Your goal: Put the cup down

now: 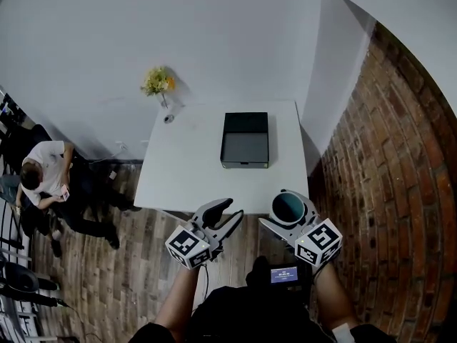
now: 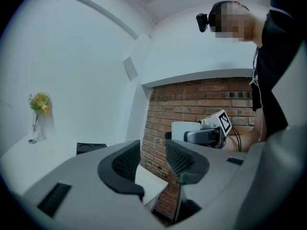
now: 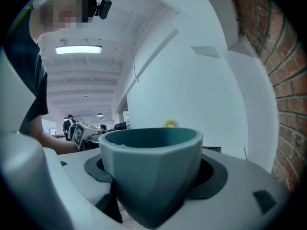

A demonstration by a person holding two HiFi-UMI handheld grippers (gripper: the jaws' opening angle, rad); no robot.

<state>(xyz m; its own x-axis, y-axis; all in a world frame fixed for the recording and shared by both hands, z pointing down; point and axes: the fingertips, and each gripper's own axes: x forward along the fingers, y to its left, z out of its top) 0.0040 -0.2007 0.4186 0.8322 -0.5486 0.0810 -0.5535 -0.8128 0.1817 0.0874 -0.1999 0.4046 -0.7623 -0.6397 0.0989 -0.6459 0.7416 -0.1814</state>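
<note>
Head view: right gripper (image 1: pixel 275 207) is clamped on the teal cup (image 1: pixel 289 207), one jaw on each side of its wall, cup upright with mouth up, so its long axis is vertical. Right gripper view confirms it: the cup (image 3: pixel 151 169) fills the gap between the jaws, with both pads against it. The cup is in the air at the near right corner of the white table (image 1: pixel 193 170); can't tell whether it is over the edge or just short of it. Bare tabletop lies ahead of the claw, away from the person, and the black tray (image 1: pixel 245 140) sits further in, well apart from the cup. Left gripper (image 1: pixel 233 207) is just beside the right one on its left, jaws slightly apart with nothing between them, also at the near edge. Judgement: the put-down is not done yet; the coming move needs the right hand to go forward and down onto bare table near that corner, keeping the cup level, then release.
</note>
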